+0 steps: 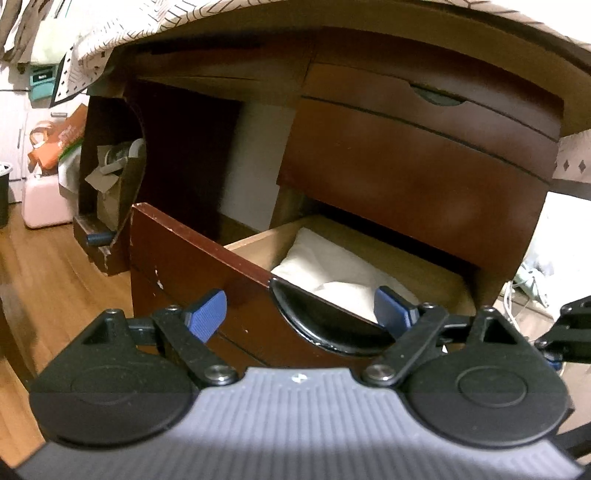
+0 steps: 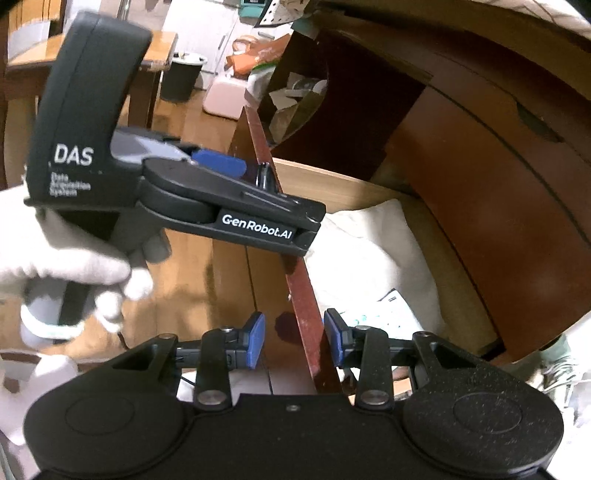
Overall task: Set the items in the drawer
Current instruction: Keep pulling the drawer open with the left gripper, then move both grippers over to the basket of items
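The bottom drawer (image 1: 207,258) of a dark wooden desk stands pulled out. White cloth (image 1: 325,273) lies inside it. My left gripper (image 1: 301,314) is open, its blue pads on either side of the drawer's black cup handle (image 1: 325,325). In the right wrist view the drawer's front panel (image 2: 303,295) runs edge-on between the pads of my open right gripper (image 2: 293,341). The left gripper (image 2: 236,206) shows there at the handle, held by a white-gloved hand. White cloth (image 2: 373,251) and a printed packet (image 2: 388,310) lie in the drawer. Both grippers hold nothing.
A shut upper drawer (image 1: 424,155) overhangs the open one. A patterned cloth (image 1: 110,33) covers the desk top. A cardboard box (image 1: 107,192), a pink case (image 1: 44,203) and a dark bin (image 2: 181,74) stand on the wooden floor to the left.
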Demonstrator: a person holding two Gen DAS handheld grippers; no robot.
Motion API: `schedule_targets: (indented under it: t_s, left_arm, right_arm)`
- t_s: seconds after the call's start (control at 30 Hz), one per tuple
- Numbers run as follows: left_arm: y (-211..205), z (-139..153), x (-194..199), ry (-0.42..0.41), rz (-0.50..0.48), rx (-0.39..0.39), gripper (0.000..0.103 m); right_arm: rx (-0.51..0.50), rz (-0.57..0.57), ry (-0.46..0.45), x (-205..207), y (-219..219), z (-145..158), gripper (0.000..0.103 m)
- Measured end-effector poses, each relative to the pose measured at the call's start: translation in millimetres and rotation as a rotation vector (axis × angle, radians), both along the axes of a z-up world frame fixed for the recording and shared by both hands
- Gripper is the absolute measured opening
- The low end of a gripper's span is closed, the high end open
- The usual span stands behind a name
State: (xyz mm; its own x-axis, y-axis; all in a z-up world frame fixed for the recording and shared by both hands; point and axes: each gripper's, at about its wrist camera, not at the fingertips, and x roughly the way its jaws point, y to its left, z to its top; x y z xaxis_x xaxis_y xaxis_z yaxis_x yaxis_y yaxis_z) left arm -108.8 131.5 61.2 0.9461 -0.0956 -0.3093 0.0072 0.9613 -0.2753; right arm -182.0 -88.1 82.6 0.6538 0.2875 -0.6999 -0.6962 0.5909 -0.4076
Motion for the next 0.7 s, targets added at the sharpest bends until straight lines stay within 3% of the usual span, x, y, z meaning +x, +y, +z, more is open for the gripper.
schedule_targets:
  t_s: [0.23,0.4,0.53,0.7]
  left_arm:
    - [-3.4,-5.3,2.6,-0.007,-0.031,-0.037,0.080]
    - [-8.5,-3.2,-2.3,0.004,-0.057,-0.013,0.080]
    - [-18.0,2.5,-7.7,0.027,-0.093,0.020,0.092]
    - [-32.9,9.1,-24.1,0.000,-0.129,0.047,0.098]
  right_arm:
    - [0.012,-0.027,0.012,1.7,0.4,2.6,0.038]
    - [0.154,-0.142,0.106,18.0,-10.9,6.6,0.040]
    - [0.204,-0.163,0.132,19.5,-21.3,7.6,0.045]
    - [0.244,-0.155,0.123,13.4,-34.3,9.8,0.050]
